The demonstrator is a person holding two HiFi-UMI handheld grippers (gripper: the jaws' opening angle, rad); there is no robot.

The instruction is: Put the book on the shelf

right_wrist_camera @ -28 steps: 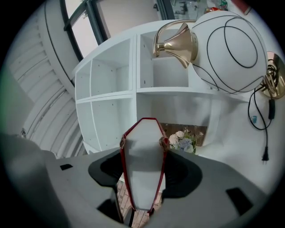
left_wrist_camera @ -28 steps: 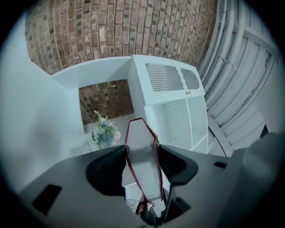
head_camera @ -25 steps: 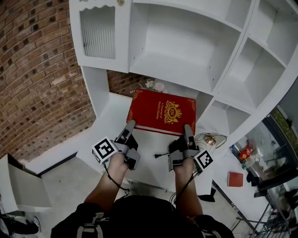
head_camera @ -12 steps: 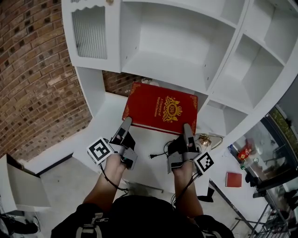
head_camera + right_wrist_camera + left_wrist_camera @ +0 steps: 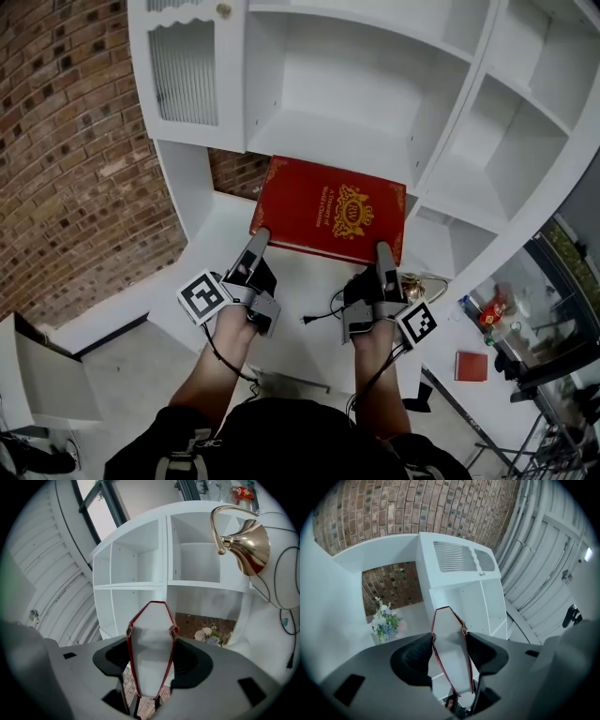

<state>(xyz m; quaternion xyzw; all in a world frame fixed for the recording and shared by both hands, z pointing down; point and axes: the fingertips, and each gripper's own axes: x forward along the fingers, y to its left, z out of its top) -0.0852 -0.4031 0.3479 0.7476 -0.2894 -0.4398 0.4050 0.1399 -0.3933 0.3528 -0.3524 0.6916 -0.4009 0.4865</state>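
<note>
The gold lettering on the cover of the red book (image 5: 330,217) is too small to read. At mid-frame its near edge is covered by the left gripper (image 5: 260,236) and the right gripper (image 5: 382,249). The white shelf unit (image 5: 356,131) runs off the top and right edges. A brass horn (image 5: 429,281) shows only partly behind the right gripper. At lower right, a small red square thing (image 5: 472,361) is too small to tell.

The book (image 5: 330,214) has risen, its far edge now meeting the front ledge of the shelf (image 5: 328,131)
</note>
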